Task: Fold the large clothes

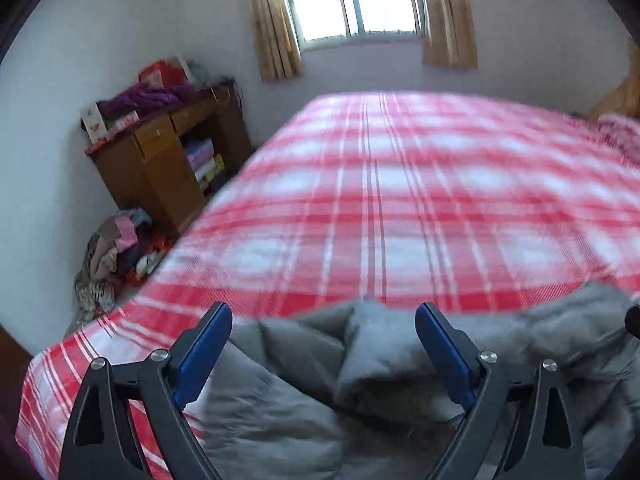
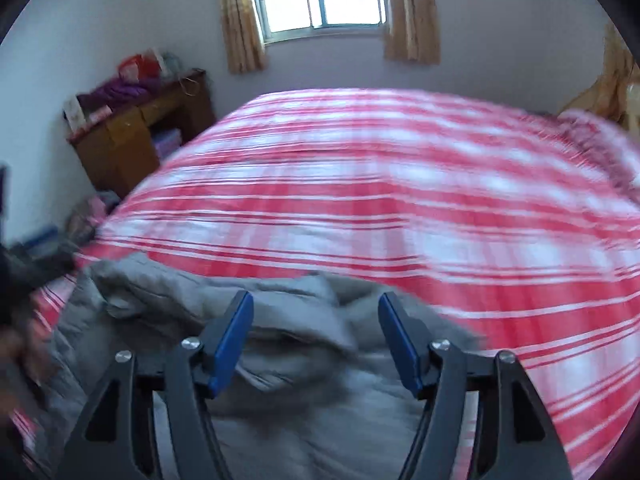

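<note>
Both grippers are hanging empty: left gripper spread wide, right gripper parted. Grey padded garment is lying bunched at the near edge of the plaid bed. Fold looks partial; squaring up is remaining.

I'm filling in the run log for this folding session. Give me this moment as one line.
left gripper: open, empty | right gripper: open, empty | grey padded garment: rumpled on red plaid bed cover, near edge | fold: unfinished

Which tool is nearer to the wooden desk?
Left. The left tool is over the grey coat on the desk side; the right tool is further along the coat.
</note>
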{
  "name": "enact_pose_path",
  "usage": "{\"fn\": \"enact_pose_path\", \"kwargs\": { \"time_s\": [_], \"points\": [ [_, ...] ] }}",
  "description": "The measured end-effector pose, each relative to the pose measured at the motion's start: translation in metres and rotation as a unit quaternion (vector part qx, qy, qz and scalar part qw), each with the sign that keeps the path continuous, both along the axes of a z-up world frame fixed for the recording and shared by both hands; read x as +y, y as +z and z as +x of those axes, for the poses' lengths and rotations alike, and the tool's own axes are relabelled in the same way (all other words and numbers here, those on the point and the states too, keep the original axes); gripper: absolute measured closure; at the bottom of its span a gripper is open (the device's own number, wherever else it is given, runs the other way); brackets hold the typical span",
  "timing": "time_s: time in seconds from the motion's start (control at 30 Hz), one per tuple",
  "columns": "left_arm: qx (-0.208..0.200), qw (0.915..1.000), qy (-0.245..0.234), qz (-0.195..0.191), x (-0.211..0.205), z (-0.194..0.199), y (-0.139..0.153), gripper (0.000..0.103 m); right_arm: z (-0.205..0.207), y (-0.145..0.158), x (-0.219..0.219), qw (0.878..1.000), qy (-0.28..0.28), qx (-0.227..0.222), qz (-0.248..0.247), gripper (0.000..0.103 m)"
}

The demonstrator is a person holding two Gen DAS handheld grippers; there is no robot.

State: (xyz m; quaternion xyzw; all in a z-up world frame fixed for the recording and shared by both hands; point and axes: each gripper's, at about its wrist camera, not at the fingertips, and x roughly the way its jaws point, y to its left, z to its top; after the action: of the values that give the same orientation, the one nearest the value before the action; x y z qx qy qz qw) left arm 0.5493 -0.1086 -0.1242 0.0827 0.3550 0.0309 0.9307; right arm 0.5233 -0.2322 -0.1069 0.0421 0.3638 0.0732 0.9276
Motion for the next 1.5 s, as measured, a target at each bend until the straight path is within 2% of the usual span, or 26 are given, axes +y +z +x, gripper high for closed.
{"fn": "enact_pose_path", "kwargs": {
  "time_s": [0.1, 0.2, 0.27, 0.43, 0.8, 1.5],
  "points": [
    [0.032, 0.9995, 0.006, -0.001, 0.005, 0.005, -0.034, 0.01, 0.012, -0.03, 0.017, 1.0, 0.007, 0.022, -0.012, 0.036],
    [0.031, 0.9994, 0.004, -0.017, 0.009, 0.004, -0.042, 0.01, 0.016, -0.062, 0.019, 0.999, 0.011, 0.049, -0.006, 0.039],
    [0.033, 0.9992, 0.004, -0.02, 0.008, 0.006, -0.048, 0.009, 0.015, -0.066, 0.015, 0.999, 0.008, 0.049, 0.003, 0.039],
    [0.041, 0.9991, 0.005, -0.012, 0.004, 0.009, -0.056, 0.008, 0.018, -0.073, 0.015, 0.999, 0.01, 0.051, -0.005, 0.039],
    [0.055, 0.9982, 0.008, -0.023, 0.006, 0.013, -0.063, 0.005, 0.021, -0.08, 0.024, 0.998, 0.005, 0.051, -0.039, 0.038],
    [0.058, 0.9982, 0.015, -0.01, 0.003, 0.016, -0.067, 0.002, 0.025, -0.084, 0.033, 0.996, 0.0, 0.053, -0.075, 0.036]
  ]
}}
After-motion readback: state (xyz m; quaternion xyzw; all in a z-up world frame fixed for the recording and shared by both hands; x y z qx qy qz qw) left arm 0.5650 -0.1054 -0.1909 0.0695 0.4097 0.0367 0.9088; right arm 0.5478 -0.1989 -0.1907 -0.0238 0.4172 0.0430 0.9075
